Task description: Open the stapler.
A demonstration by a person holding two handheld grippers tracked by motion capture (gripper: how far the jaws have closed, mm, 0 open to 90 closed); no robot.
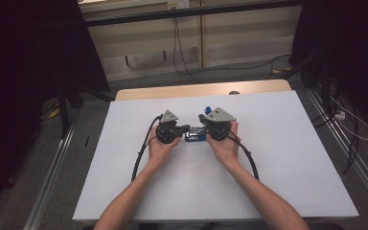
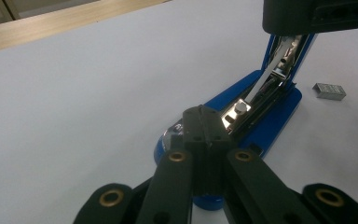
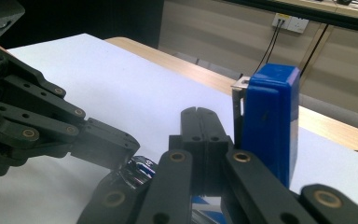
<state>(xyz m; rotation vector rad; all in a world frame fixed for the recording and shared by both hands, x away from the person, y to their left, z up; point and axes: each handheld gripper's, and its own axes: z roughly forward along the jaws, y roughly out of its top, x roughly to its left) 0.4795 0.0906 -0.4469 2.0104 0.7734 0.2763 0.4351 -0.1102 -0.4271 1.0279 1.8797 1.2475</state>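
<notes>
the blue stapler (image 2: 265, 123) lies mid-table on the white sheet (image 1: 278, 158), lid swung upright (a staple block (image 2: 329, 91) rests just beside it). left gripper (image 2: 204, 122), jaws closed together, presses on its front end; right gripper (image 3: 200, 122), likewise closed, seems to rest against the raised lid.

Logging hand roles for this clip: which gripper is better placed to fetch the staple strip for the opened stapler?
Probably the right gripper. The staple strip lies beyond the blue stapler, on the right gripper's side. The left gripper, jaws shut, sits at the stapler's base end and looks better suited to steadying it.
</notes>
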